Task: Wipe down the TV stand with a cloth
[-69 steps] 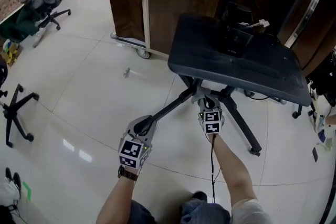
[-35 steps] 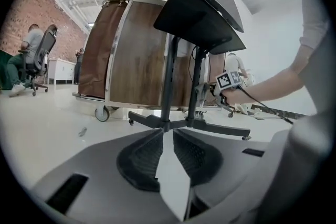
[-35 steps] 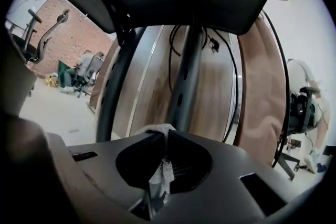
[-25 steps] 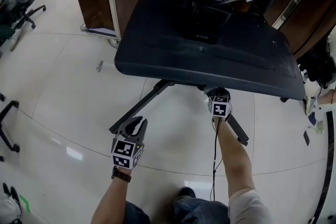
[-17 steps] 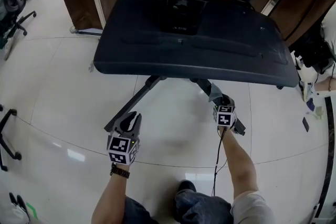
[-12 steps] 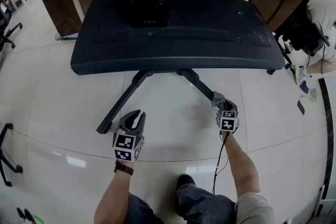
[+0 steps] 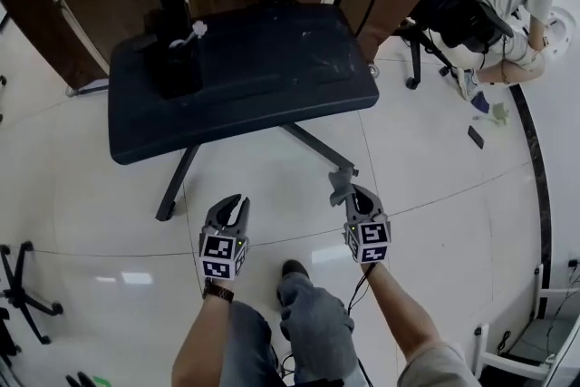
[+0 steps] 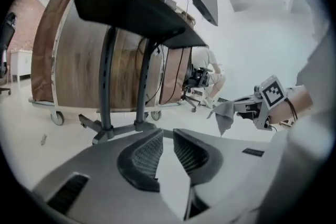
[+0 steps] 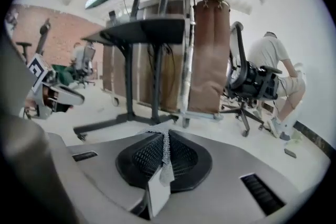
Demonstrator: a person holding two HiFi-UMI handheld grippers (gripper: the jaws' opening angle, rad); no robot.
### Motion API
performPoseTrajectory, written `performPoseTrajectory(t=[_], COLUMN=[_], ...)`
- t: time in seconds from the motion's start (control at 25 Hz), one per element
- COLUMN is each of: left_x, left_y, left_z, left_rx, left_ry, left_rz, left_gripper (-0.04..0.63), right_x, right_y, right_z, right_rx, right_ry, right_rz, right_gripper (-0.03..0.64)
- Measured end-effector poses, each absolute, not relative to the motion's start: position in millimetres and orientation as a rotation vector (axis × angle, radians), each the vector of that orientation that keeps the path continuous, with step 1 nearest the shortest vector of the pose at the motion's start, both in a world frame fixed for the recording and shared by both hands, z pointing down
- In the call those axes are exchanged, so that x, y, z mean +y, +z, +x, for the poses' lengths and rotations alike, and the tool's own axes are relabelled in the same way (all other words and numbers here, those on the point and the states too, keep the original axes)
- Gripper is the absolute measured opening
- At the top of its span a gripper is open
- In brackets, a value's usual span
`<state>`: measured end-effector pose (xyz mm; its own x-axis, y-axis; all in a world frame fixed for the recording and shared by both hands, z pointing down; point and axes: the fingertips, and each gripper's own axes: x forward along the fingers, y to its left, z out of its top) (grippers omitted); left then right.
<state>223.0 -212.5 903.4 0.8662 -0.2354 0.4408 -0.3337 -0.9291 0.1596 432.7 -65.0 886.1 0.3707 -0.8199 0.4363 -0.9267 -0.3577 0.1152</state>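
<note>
- Pinching the grey cloth [image 9: 166,150], the right gripper [image 7: 347,192] is held above the floor [image 7: 435,149], jaws pressed together on it.
- The left gripper [image 7: 227,206] is held beside it, jaws slightly apart, nothing between.
- The TV stand [image 7: 245,68] is seen ahead, apart from the cloth.

Head overhead; gripper views low, share stand [image 7: 254,59].
</note>
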Motion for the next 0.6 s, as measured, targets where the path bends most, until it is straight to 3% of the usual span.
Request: performPoseTrajectory(t=[0.4, 0.6], left_x=[-134.6, -92.5], left_y=[295.9, 102.2], left_z=[124.4, 2.4], left_rx=[-0.548, -0.76], left_ry=[0.426, 0.239], left_rz=[2.962, 2.941], left_gripper=[0.086, 0.086], right_x=[-25.5, 46.4], right_y=[280.0, 84.8], right_z=[275.8, 168.3], right_rx=[-1.859, -1.888], right_ry=[0.187, 0.08], right_rz=[2.463, 2.576], right_gripper=[0.003, 0.004])
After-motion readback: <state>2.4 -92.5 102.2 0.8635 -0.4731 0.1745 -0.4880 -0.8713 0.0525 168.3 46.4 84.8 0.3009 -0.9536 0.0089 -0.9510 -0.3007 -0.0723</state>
